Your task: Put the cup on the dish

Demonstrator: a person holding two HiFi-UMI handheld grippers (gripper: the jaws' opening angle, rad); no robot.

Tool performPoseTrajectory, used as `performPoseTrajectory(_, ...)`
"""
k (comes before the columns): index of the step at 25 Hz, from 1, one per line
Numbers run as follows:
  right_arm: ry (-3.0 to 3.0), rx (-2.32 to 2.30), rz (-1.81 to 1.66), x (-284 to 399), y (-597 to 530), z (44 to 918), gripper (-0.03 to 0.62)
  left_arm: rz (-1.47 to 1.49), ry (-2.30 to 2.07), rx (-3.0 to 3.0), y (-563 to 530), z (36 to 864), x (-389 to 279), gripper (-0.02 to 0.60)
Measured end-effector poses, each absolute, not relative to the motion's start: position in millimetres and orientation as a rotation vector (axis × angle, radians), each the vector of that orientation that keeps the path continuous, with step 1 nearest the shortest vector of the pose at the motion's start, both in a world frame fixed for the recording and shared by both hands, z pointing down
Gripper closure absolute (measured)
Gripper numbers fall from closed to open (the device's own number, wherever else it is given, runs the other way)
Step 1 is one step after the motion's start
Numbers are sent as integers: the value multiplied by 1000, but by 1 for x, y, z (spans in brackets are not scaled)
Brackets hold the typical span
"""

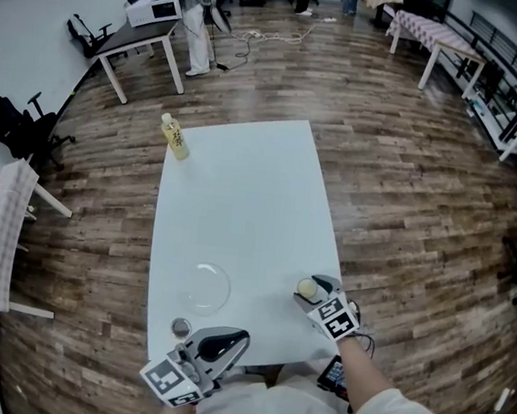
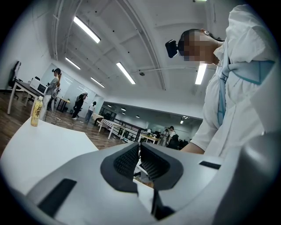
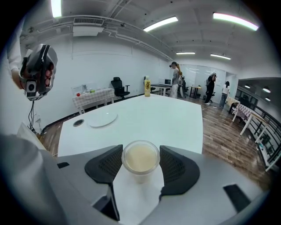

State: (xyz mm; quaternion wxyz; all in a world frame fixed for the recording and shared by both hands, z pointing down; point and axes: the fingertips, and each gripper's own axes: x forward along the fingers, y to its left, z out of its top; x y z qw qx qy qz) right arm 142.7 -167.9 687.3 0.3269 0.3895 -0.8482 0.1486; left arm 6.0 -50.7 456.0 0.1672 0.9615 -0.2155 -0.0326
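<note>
On white counter (image 1: 242, 191), near right edge: with right gripper's (image 3: 140, 169) jaws pinching the full cup (image 3: 140, 157), lift level, carry left, lower centred onto clear dish (image 1: 206, 288); left gripper's (image 2: 139, 158) jaws together, empty.

Bright, even glow from long white ceiling tube lamps (image 3: 160, 23); soft shadows, fisheye-bent edges, black corners.

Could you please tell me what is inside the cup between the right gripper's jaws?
The cup holds a pale, creamy liquid almost to its rim. The liquid is opaque, so the bottom and anything sunk in it are hidden.
</note>
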Motion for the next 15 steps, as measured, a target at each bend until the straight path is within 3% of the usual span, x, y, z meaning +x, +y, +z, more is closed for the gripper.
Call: performPoseTrajectory(15,-2257,1005,359,124,-169,666,315,-131,-649,2734,-48,454,-7,579)
